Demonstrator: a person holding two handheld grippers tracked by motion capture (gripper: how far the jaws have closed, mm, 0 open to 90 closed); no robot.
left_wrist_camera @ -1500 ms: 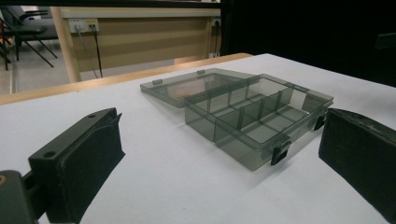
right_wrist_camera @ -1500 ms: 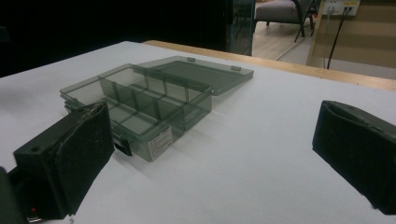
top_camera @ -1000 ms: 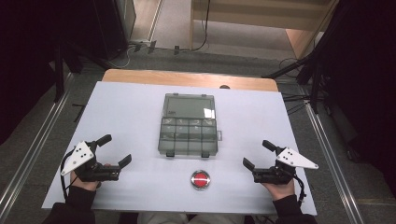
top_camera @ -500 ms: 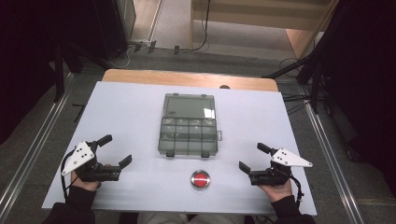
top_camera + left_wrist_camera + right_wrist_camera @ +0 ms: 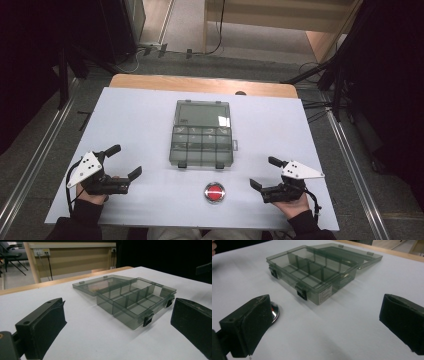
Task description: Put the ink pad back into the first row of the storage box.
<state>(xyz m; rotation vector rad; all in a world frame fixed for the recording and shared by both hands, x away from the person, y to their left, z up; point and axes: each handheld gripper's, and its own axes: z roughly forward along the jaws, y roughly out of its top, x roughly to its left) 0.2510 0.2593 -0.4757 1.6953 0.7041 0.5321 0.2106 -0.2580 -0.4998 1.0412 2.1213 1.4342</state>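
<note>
A smoky transparent compartment box [image 5: 202, 145] lies in the middle of the white tabletop, its lid [image 5: 202, 114] folded back flat on the far side. Its dividers and two black front latches show in the left gripper view [image 5: 135, 300] and in the right gripper view [image 5: 312, 270]; the compartments look empty. My left gripper [image 5: 126, 160] rests open at the near left, jaws wide apart and pointing toward the box. At the near right my right gripper [image 5: 263, 172] is open as well, nothing between its jaws. A hand holds each one.
A round red button [image 5: 214, 192] with a chrome rim sits near the front edge, between the grippers; one jaw half hides the button [image 5: 275, 312] in the right gripper view. The white tabletop [image 5: 125, 115] ends in a wooden strip [image 5: 200, 84] at the back. Metal rails flank the table.
My right gripper has drifted a little to the left and toward the near edge. The left gripper, the box and the button have stayed put.
</note>
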